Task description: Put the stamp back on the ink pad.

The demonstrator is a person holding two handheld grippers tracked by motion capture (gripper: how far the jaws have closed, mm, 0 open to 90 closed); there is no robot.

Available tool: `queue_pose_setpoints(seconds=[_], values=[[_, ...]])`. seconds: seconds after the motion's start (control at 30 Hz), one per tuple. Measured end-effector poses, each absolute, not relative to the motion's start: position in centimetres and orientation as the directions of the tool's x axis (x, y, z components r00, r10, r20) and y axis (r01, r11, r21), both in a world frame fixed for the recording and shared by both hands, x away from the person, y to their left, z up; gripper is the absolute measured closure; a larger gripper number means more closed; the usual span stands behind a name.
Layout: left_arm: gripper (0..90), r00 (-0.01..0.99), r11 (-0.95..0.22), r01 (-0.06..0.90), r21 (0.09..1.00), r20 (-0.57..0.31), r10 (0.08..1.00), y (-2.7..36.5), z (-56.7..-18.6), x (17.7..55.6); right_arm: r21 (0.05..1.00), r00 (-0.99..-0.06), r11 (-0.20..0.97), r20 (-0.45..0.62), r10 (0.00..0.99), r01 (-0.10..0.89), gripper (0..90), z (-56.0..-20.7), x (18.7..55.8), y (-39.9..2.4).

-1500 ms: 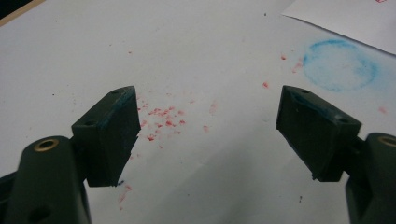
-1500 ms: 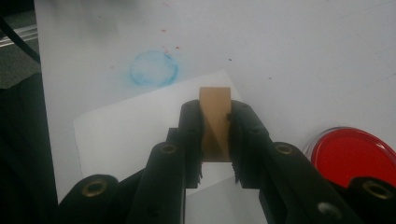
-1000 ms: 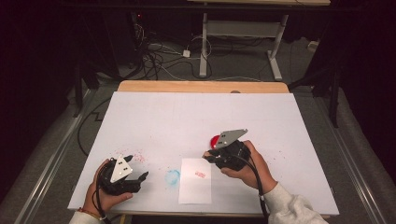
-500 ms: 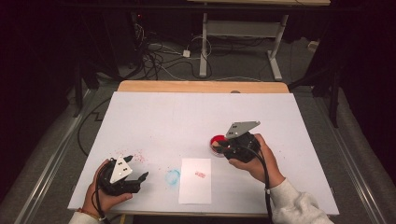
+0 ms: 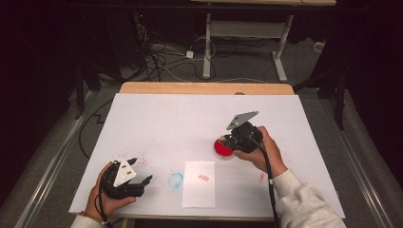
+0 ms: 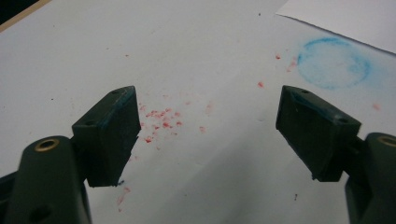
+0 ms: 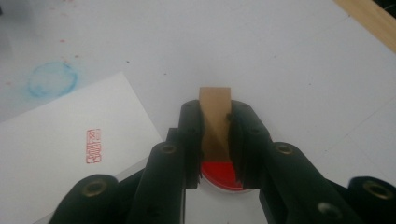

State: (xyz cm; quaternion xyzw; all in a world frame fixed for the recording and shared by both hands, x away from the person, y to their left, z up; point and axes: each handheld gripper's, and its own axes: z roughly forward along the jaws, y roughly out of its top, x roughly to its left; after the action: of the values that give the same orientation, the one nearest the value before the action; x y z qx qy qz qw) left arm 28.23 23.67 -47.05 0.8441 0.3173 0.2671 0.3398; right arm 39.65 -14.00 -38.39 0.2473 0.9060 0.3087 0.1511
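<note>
Left gripper [image 5: 142, 183] rests low at about seven o'clock on the white table cover [image 5: 190, 118], held in the person's left hand [image 5: 107, 197], its jaws spread wide with nothing between them. Through its own camera the two dark pads [image 6: 112, 133] stand well apart over a scatter of red ink specks [image 6: 161, 121] on the cover. Off at two o'clock from those jaws sits a smudged blue ring [image 6: 334, 63], and in the high view that ring lies just left of the white paper sheet [image 5: 198, 187] near the front edge at six o'clock. On that sheet there's a small red seal print [image 5: 203, 177], clear and upright in its upper half. Moving right now: right gripper [image 5: 228, 142] sits around four o'clock from the table's centre, held in the right hand [image 5: 261, 149], jaws pinching a wooden stamp [image 7: 215, 123]. Its tan block stands between the pads, and below it shows the round red ink pad [image 7: 219, 175], just right of the sheet's upper corner. I can't tell whether stamp and ink are touching.
</note>
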Motion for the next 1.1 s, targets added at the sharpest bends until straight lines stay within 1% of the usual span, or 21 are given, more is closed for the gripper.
queue_pose_setpoints(seconds=[0.07, 0.13, 0.33, 0.43, 0.5, 0.57, 0.67, 0.7, 0.8, 0.83, 0.87, 1.1], values=[[21.0, 0.657, -0.569, 0.354, 0.742, 0.236, 0.716, 23.6, -47.1, 28.2, 0.612, -0.819, 0.696, -0.133, 0.558, 0.375, 76.1, -38.9, 40.3, -13.9], [21.0, 0.657, -0.572, 0.355, 0.740, 0.238, 0.715, 23.6, -47.1, 28.2, 0.607, -0.820, 0.691, -0.109, 0.562, 0.393, 76.1, -39.4, 41.0, -14.0], [21.0, 0.655, -0.570, 0.356, 0.740, 0.238, 0.718, 23.8, -47.0, 28.2, 0.567, -0.808, 0.701, -0.102, 0.580, 0.432, 76.1, -40.9, 42.0, -13.9], [21.0, 0.655, -0.568, 0.357, 0.741, 0.235, 0.718, 23.8, -47.1, 28.2, 0.552, -0.805, 0.697, -0.074, 0.588, 0.458, 76.1, -41.6, 42.3, -13.9], [21.0, 0.654, -0.563, 0.373, 0.737, 0.221, 0.723, 23.8, -47.1, 28.1, 0.547, -0.804, 0.701, -0.083, 0.589, 0.457, 76.1, -42.0, 42.4, -13.8], [21.0, 0.657, -0.571, 0.360, 0.737, 0.234, 0.717, 23.8, -47.1, 28.2, 0.538, -0.801, 0.701, -0.076, 0.594, 0.469, 76.1, -42.3, 42.6, -13.8], [21.0, 0.657, -0.571, 0.362, 0.737, 0.233, 0.717, 23.8, -47.1, 28.3, 0.526, -0.800, 0.703, -0.069, 0.597, 0.479, 76.0, -42.9, 42.7, -13.7], [21.0, 0.655, -0.564, 0.375, 0.736, 0.220, 0.723, 23.8, -47.2, 28.2, 0.523, -0.801, 0.706, -0.070, 0.594, 0.478, 76.0, -43.1, 42.7, -13.7], [21.0, 0.656, -0.567, 0.375, 0.734, 0.222, 0.721, 23.7, -47.2, 28.2, 0.511, -0.805, 0.712, -0.065, 0.590, 0.481, 76.0, -43.6, 42.8, -13.6], [21.0, 0.658, -0.574, 0.362, 0.735, 0.235, 0.716, 23.7, -47.2, 28.3, 0.508, -0.803, 0.713, -0.065, 0.592, 0.484, 76.0, -43.7, 42.9, -13.6], [21.0, 0.656, -0.568, 0.374, 0.733, 0.224, 0.721, 23.7, -47.2, 28.2, 0.505, -0.802, 0.712, -0.063, 0.594, 0.487, 76.0, -43.8, 42.9, -13.6], [21.0, 0.656, -0.570, 0.375, 0.731, 0.225, 0.720, 23.7, -47.3, 28.2, 0.516, -0.798, 0.703, -0.059, 0.599, 0.490, 75.9, -44.0, 43.0, -13.7]])
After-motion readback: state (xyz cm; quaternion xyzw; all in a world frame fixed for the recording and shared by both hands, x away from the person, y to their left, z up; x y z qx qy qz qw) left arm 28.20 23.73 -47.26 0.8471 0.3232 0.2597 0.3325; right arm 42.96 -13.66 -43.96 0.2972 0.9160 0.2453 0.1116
